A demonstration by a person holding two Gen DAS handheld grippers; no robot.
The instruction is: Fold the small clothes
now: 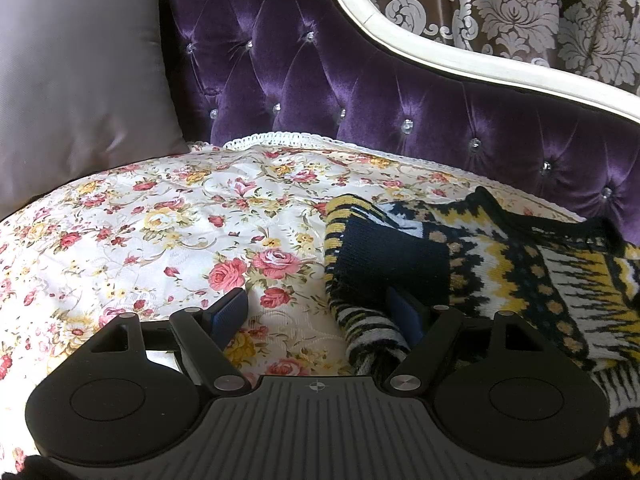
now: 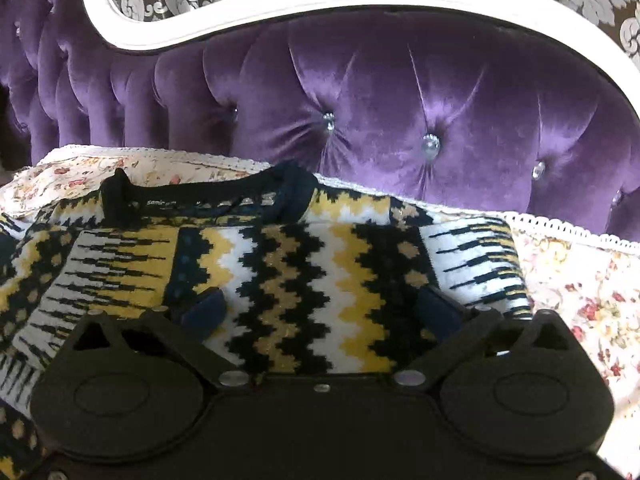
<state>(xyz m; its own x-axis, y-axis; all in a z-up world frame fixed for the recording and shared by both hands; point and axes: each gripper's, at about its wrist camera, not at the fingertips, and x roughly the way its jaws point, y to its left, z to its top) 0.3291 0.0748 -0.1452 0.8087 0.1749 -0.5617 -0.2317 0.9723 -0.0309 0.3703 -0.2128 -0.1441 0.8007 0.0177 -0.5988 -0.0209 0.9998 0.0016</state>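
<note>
A small knitted sweater in black, yellow and white zigzags lies on a floral quilt on a sofa seat. Its dark collar points toward the backrest. A sleeve with a dark navy cuff is folded over its left side. My left gripper is open at the sweater's left edge; its right finger rests on the sleeve and its left finger is over the quilt. My right gripper is open just above the sweater's right half, with nothing between its fingers.
The purple tufted velvet backrest with a white curved frame rises just behind the sweater. A grey cushion leans at the left end. The quilt's white lace edge runs along the backrest. Patterned wallpaper is behind.
</note>
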